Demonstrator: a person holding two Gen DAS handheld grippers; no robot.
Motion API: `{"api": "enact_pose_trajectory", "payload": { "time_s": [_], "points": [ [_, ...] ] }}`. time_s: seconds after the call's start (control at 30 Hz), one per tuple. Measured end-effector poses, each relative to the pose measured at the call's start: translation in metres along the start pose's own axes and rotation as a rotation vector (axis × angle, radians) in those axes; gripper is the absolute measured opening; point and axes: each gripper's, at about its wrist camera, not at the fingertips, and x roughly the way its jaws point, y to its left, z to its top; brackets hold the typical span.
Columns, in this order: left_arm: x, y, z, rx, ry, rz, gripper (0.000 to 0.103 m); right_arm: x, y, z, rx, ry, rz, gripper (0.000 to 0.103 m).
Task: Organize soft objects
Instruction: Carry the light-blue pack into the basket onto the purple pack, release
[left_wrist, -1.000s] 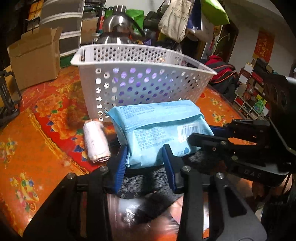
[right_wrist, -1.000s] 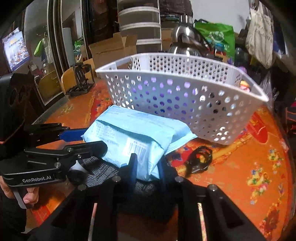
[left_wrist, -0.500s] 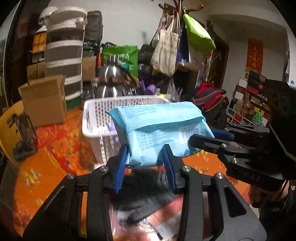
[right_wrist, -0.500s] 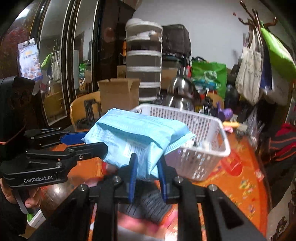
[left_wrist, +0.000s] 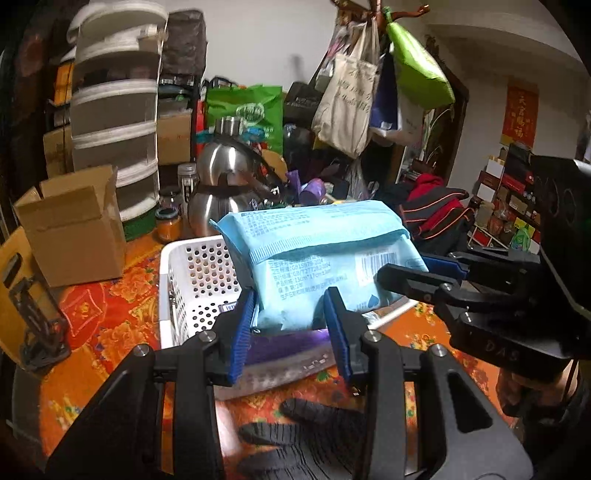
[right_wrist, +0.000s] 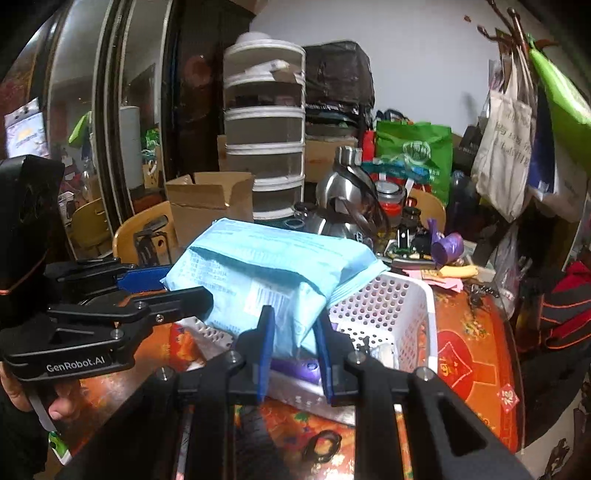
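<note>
Nearest you, a black knit glove lies on the orange floral bench, right below your left gripper. Its blue-padded fingers are closed on the near edge of the blue pack, one pad on each side of it. Your right gripper clamps the same pack at another edge, fingers pinched tight on the soft wrapper. You hold the pack in the air with both grippers, above the near part of the white basket, not touching the bench.

In the right wrist view your left gripper comes in from the left and meets the pack's side; a hand grips its handle at the lower left edge. A small black ring-shaped thing lies on the bench near you; what it is you cannot tell, for it is blurred.

Under the pack something purple shows at the basket's near rim. Inside the basket lie small items, too blurred to name.

Beyond the basket stand a steel kettle, an open cardboard box to the left, and a stack of drawers behind that. Tote bags hang on a rack at the back.
</note>
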Motion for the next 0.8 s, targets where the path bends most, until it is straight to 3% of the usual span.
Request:
{"api": "enact_pose_trajectory", "payload": {
  "time_s": [0.37,0.8],
  "points": [
    [0.106,0.039,-0.008,-0.075,0.157,0.024,0.035,0.098,-0.041,-0.014,0.074,0.133,0.056,0.02],
    [0.148,0.057,-0.009,-0.113,0.251,0.094,0.039,0.146,-0.039,-0.016,0.055,0.226,-0.013,0.022]
  ]
}}
